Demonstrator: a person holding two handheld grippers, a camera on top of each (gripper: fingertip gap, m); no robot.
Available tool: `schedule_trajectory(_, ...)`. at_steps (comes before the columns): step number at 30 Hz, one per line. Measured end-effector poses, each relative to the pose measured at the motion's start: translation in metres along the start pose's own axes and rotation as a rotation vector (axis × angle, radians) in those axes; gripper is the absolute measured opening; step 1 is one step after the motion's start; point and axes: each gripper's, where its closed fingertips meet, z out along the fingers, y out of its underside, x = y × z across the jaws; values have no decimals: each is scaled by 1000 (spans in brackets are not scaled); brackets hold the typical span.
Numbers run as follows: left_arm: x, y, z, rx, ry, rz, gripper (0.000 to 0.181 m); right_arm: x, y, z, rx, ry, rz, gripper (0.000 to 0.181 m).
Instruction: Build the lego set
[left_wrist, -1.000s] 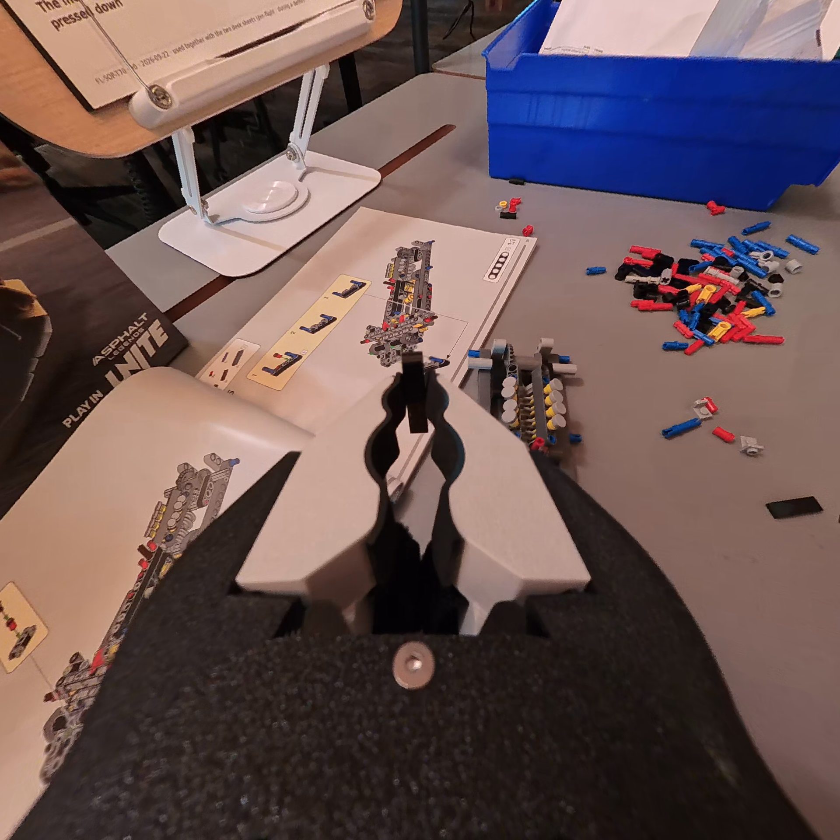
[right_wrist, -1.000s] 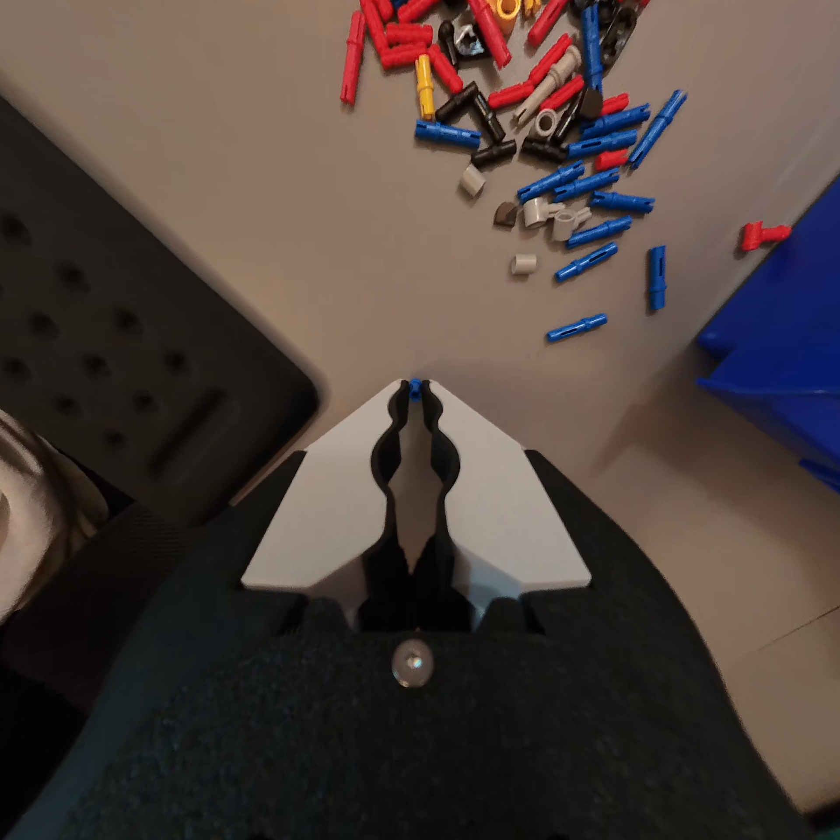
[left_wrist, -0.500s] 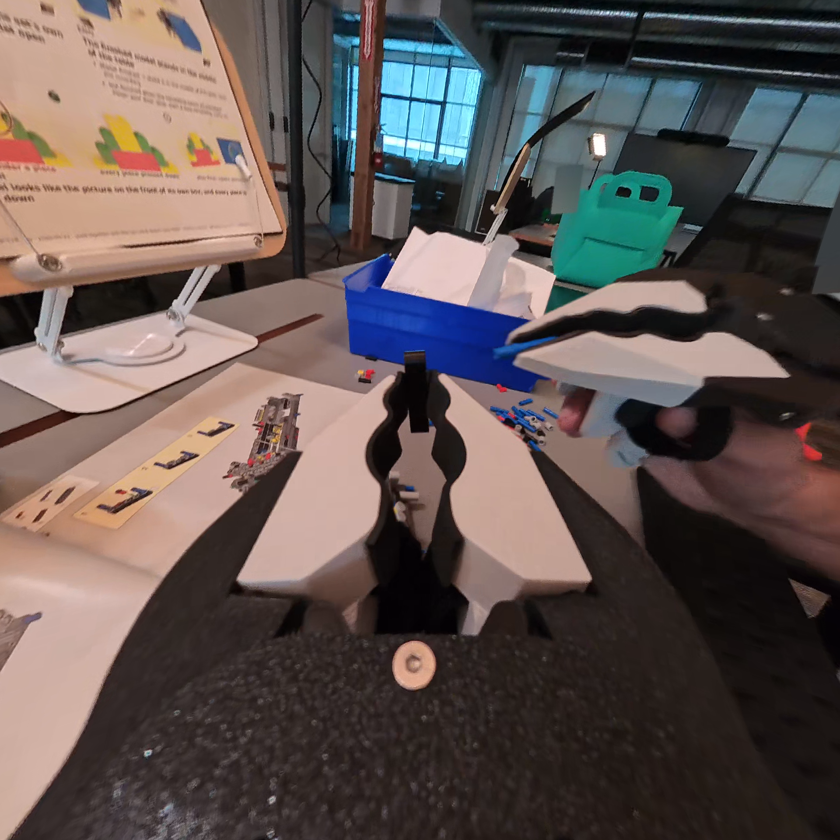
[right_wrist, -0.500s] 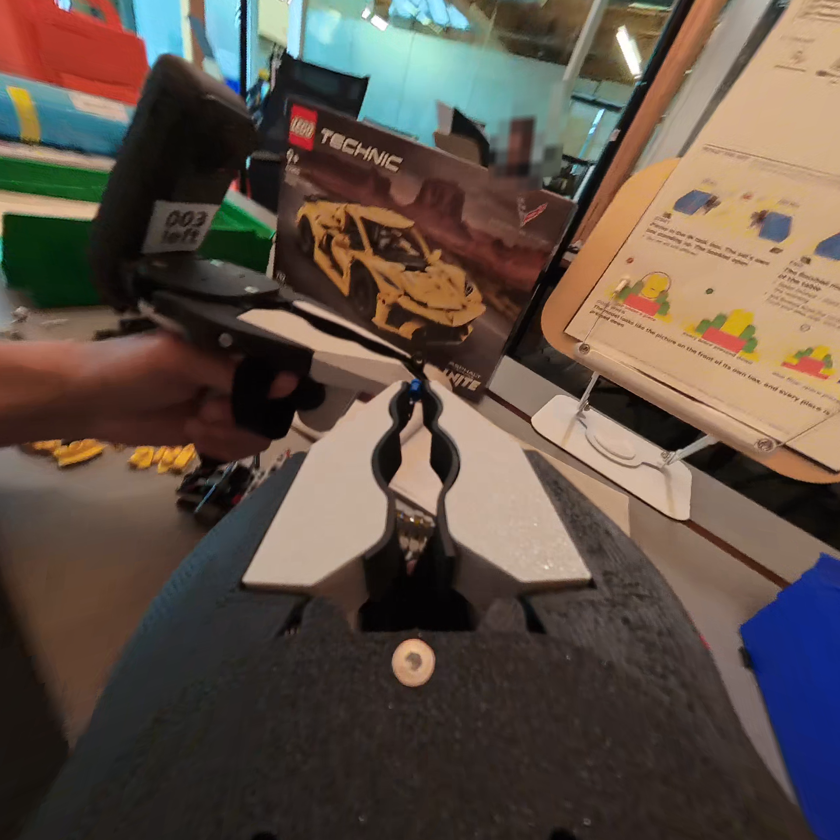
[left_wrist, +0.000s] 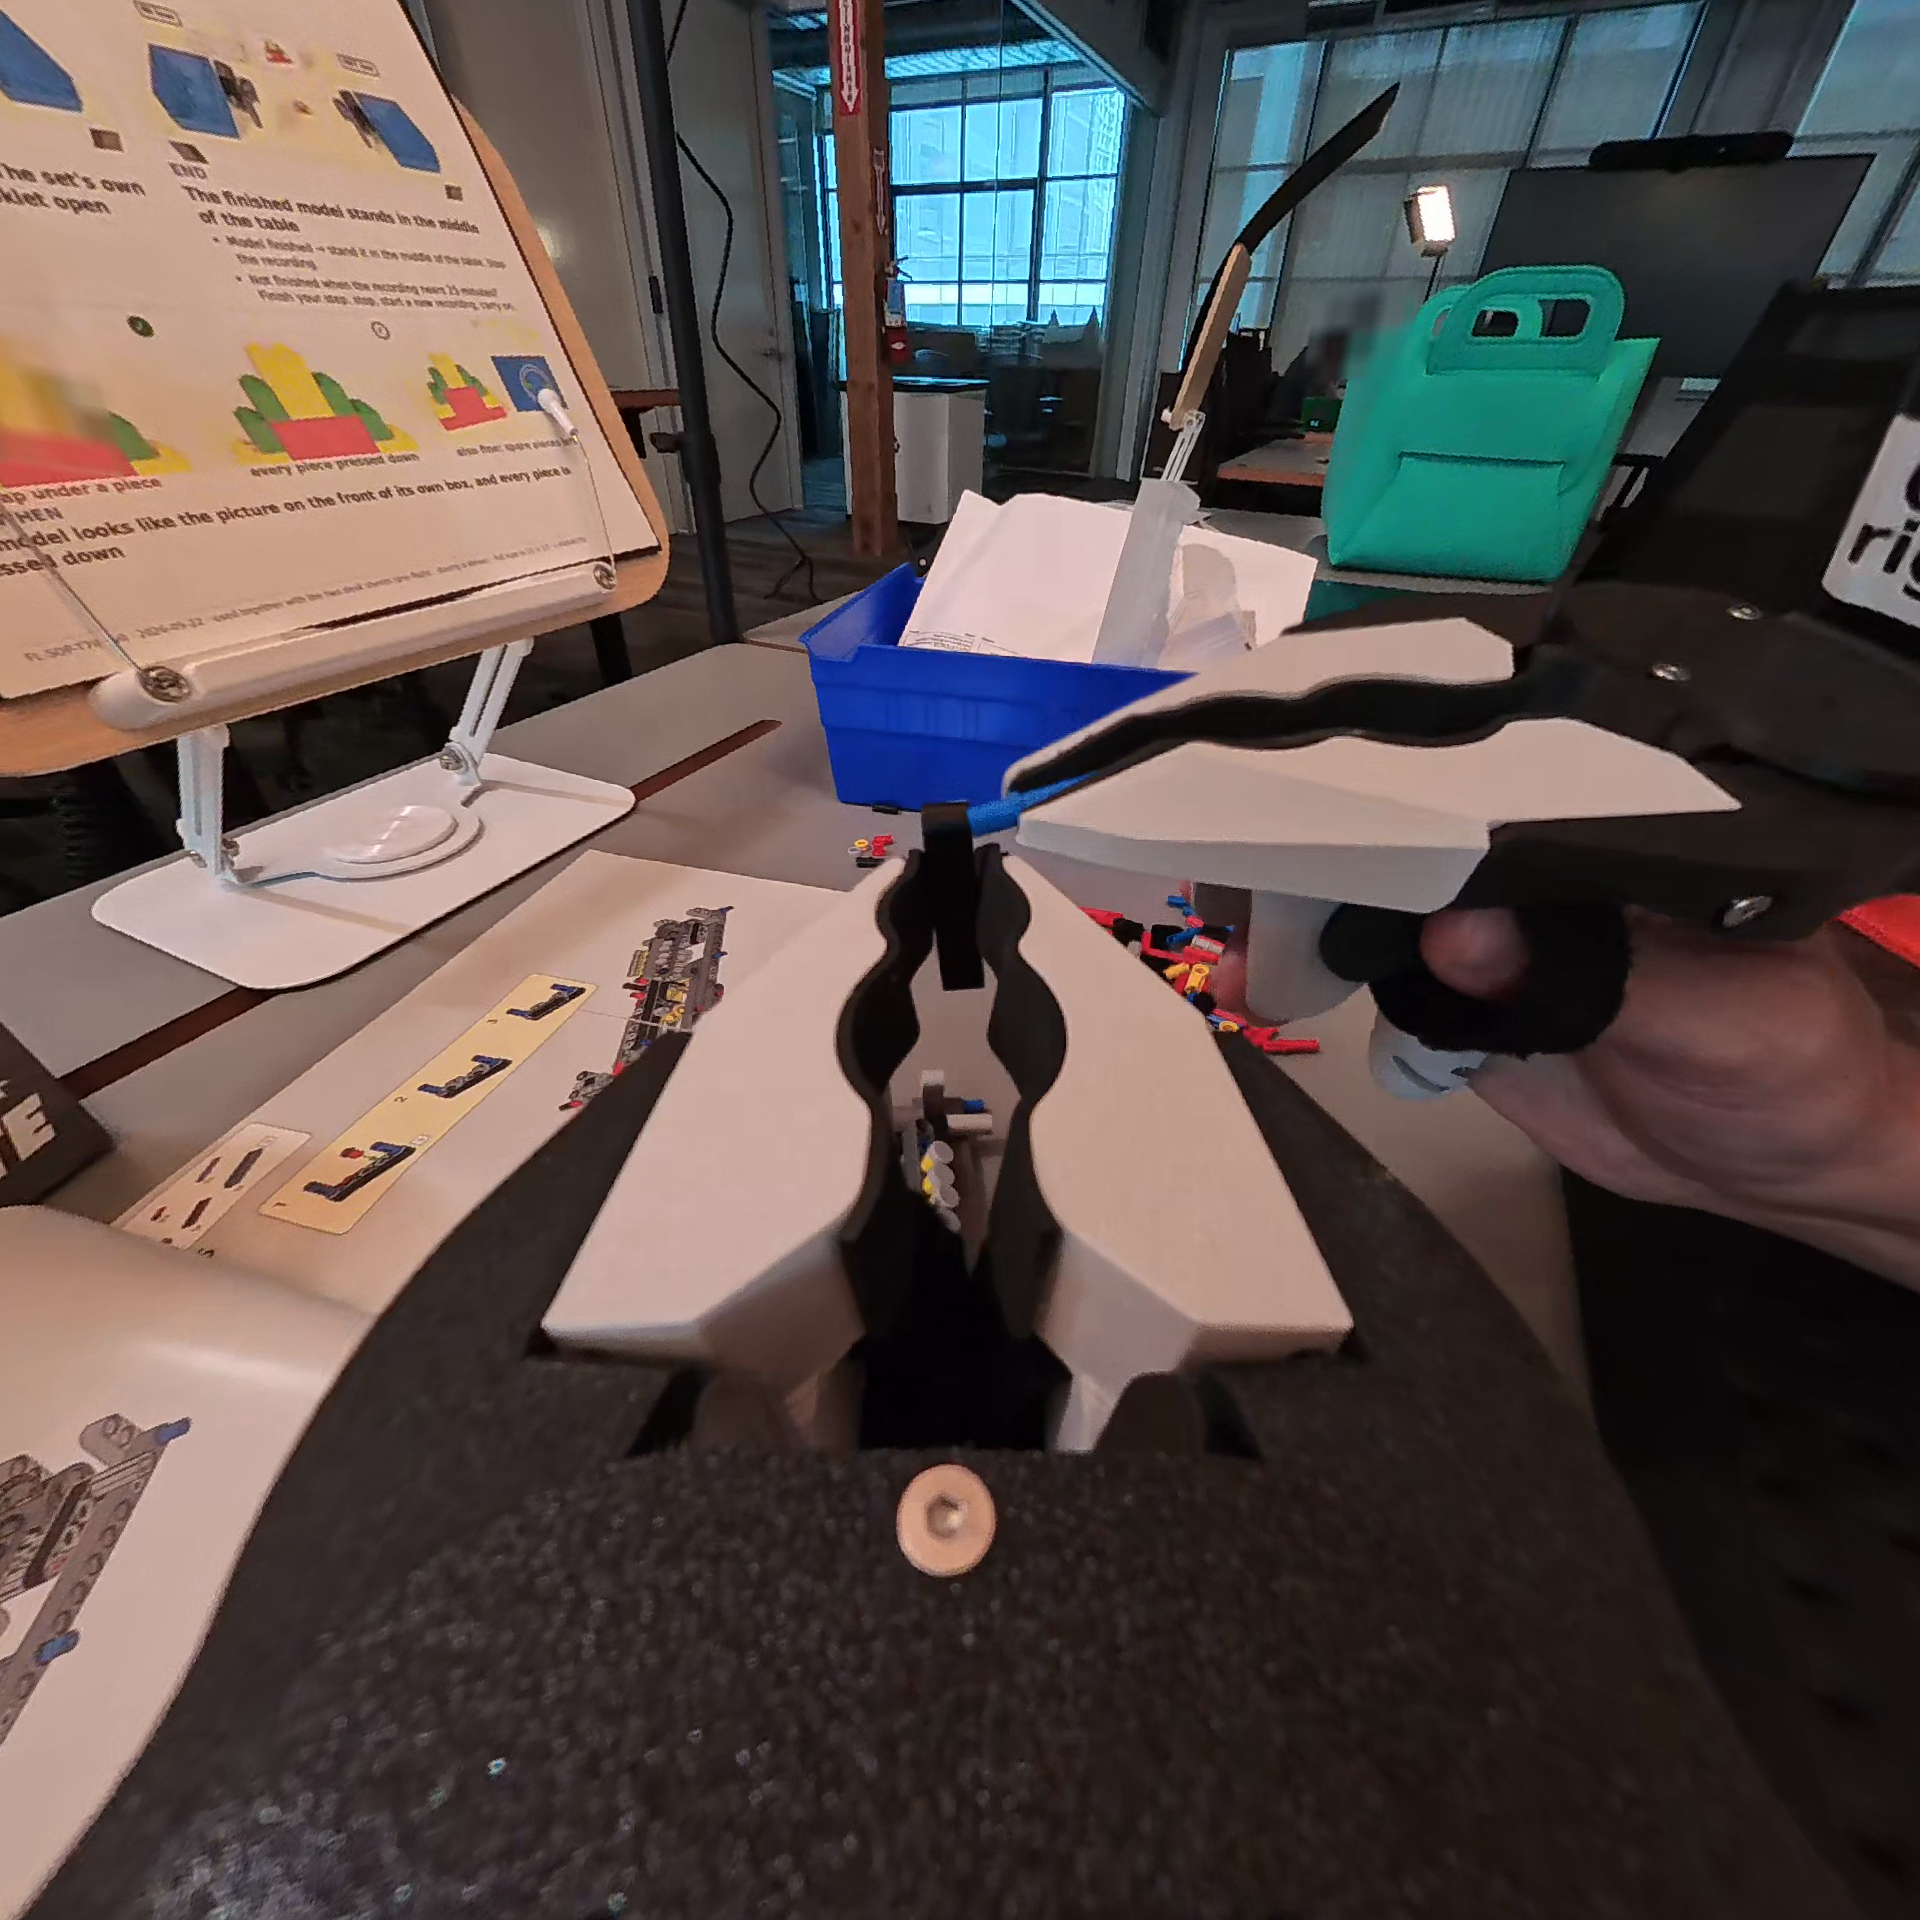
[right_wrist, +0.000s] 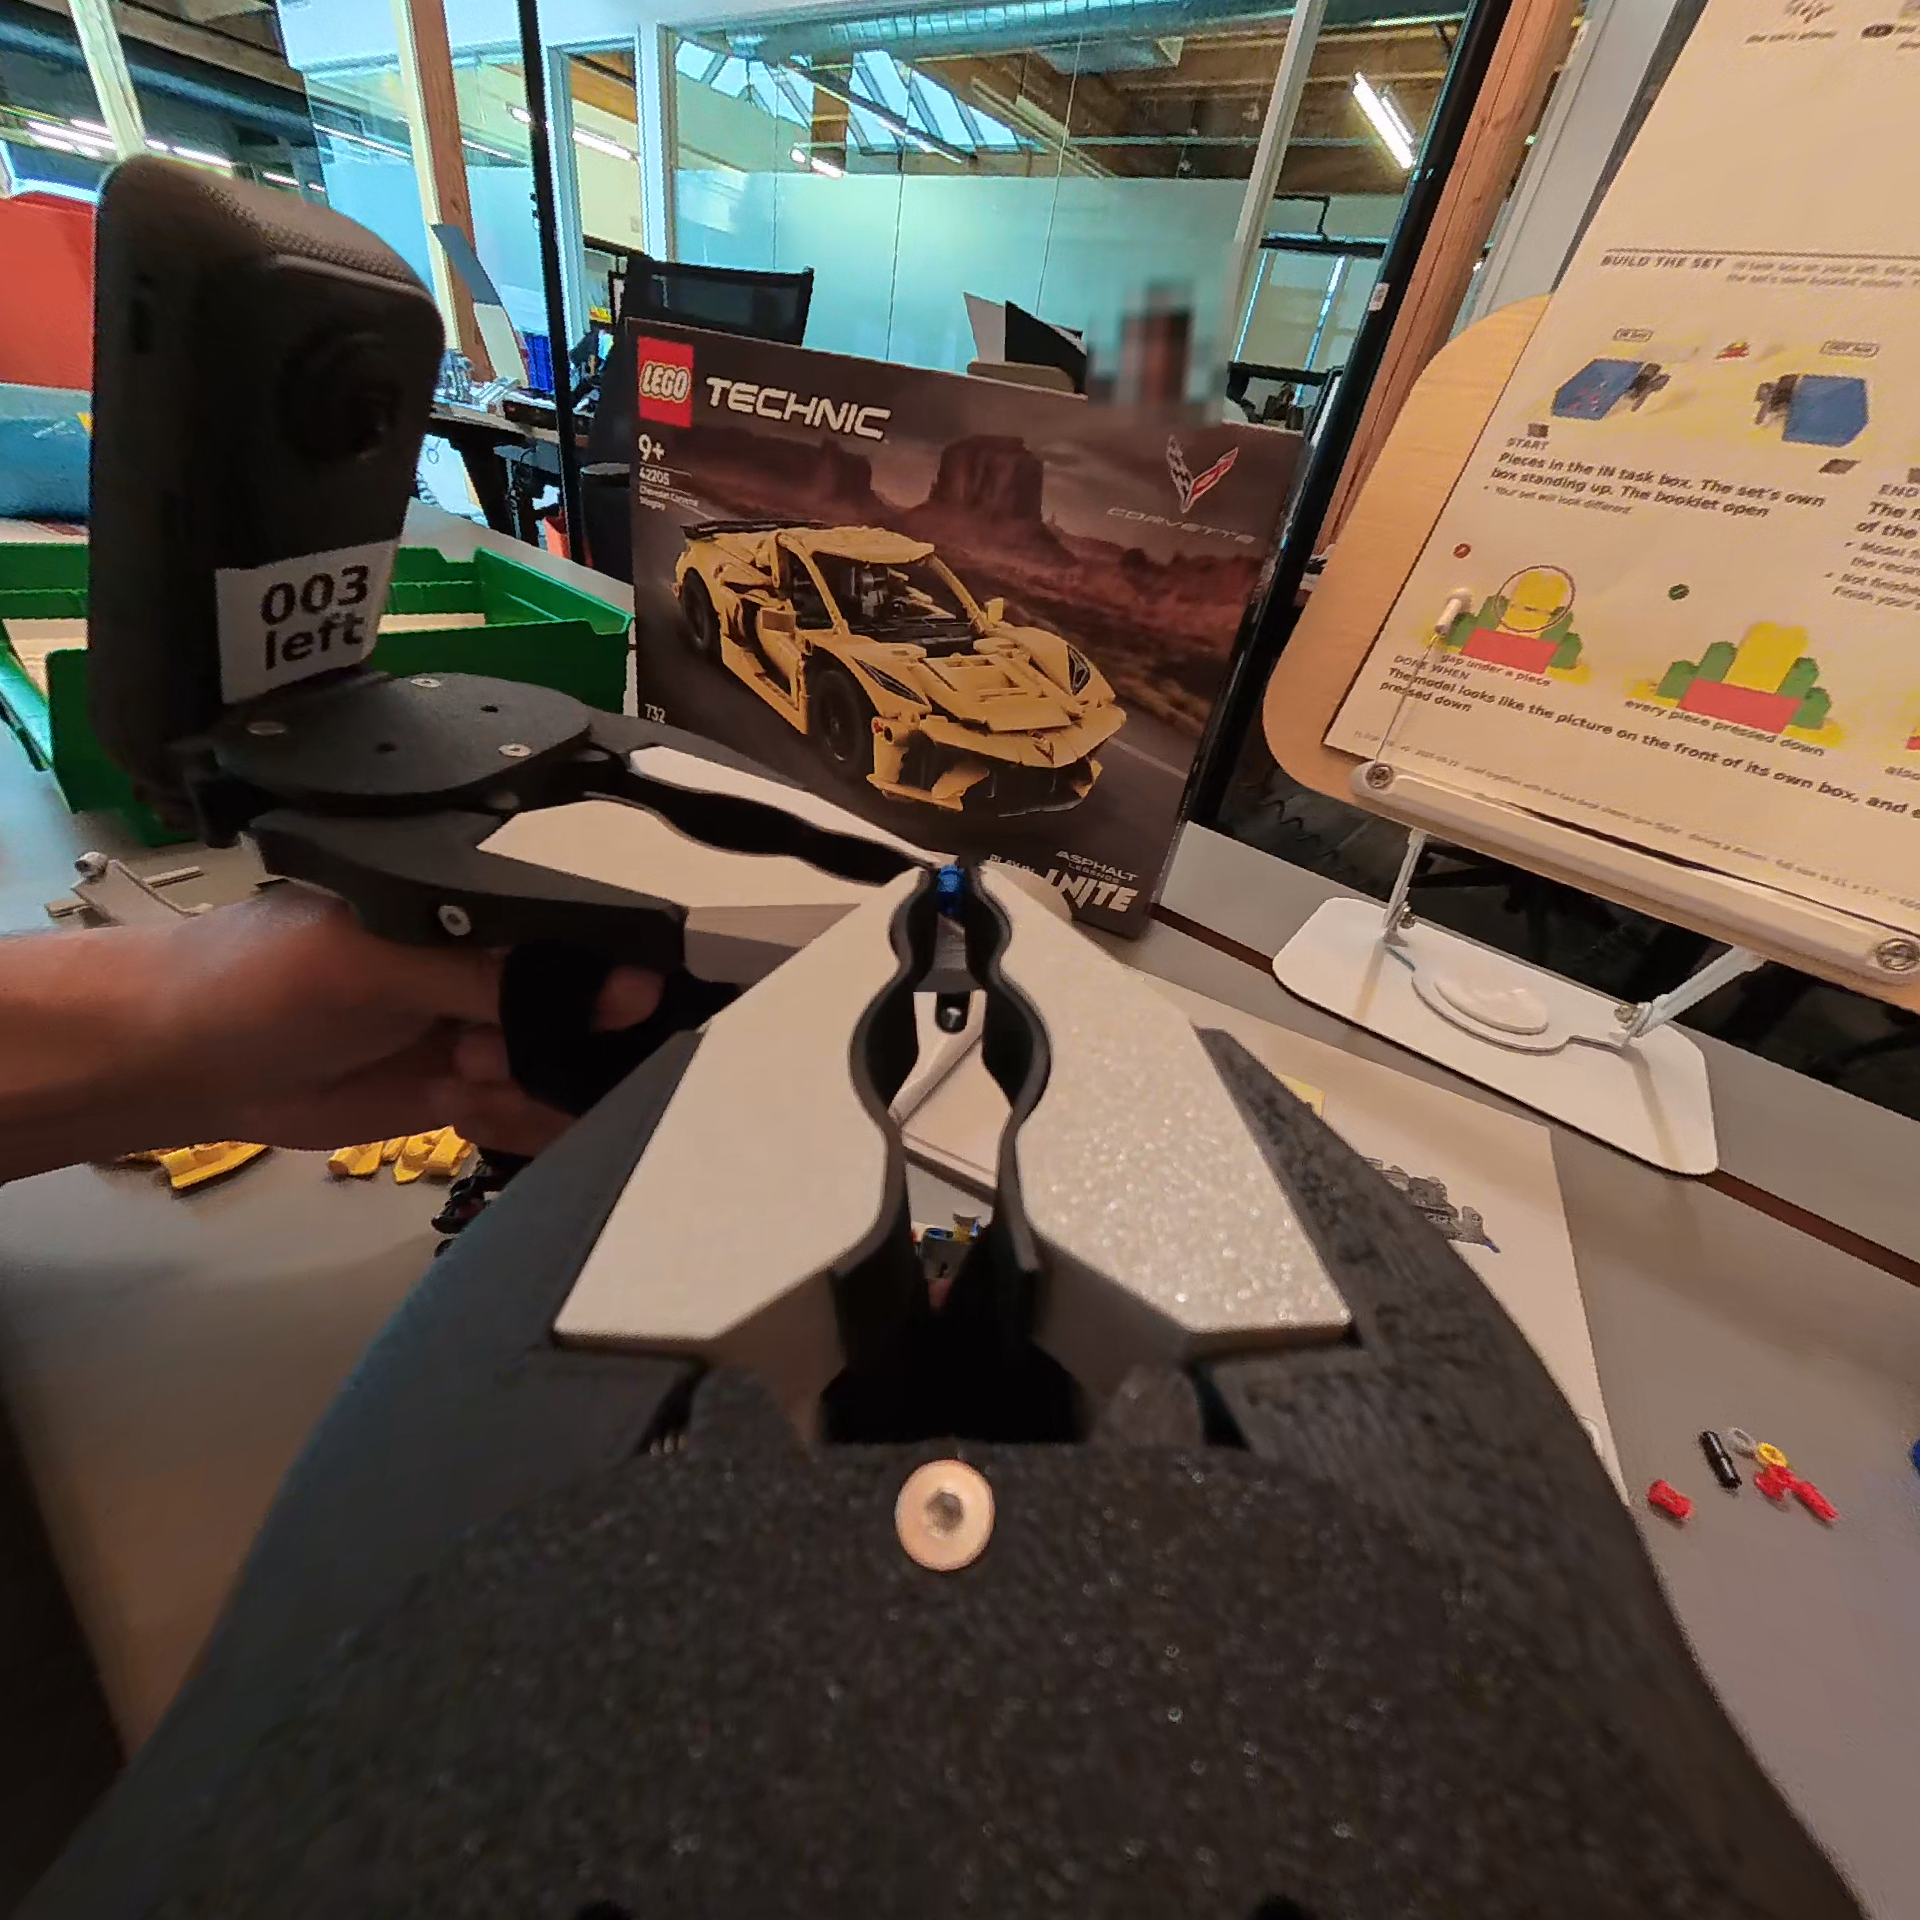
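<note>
Currently we've got left tool (left_wrist: 951, 883) clamped on a black beam (left_wrist: 954, 914), right tool (right_wrist: 948, 902) clamped on a blue pin (right_wrist: 948, 896) touching it; printed set box (right_wrist: 935, 613) behind.

Your counter (left_wrist: 707, 717) is grey, with a dark seam line running across it. On it you have a white stand base (left_wrist: 364, 873) carrying a tilted board of instruction sheets, and just in front of that an open instruction booklet (left_wrist: 436, 1049) lying flat. A blue bin (left_wrist: 935, 717) of white paper bags sits farther back, with a scatter of red, blue, black and yellow small pieces (left_wrist: 1184, 945) near it. In the right wrist view you can see the set's box (right_wrist: 935, 623) standing upright, a green tray (right_wrist: 499, 634) beyond it, yellow parts (right_wrist: 395, 1153) and a few loose pins (right_wrist: 1756, 1486).
</note>
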Motion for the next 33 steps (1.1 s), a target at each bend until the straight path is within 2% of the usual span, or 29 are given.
schedule_trajectory(1, 0, 1, 0, -7, -2, -2, 6, 1, 1, 1, -3, 7, -7, 3)
schedule_trajectory(24, -3, 2, 1, -3, -58, 36, 6, 4, 4, 3, 50, 52, -10, 3)
schedule_trajectory(28, -8, 1, 3, 14, -195, 125, 7, 6, 5, 4, 103, 24, 185, 3)
schedule_trajectory(33, -10, 0, 1, 23, -261, 231, 6, 5, 4, 4, 142, -15, 281, 3)
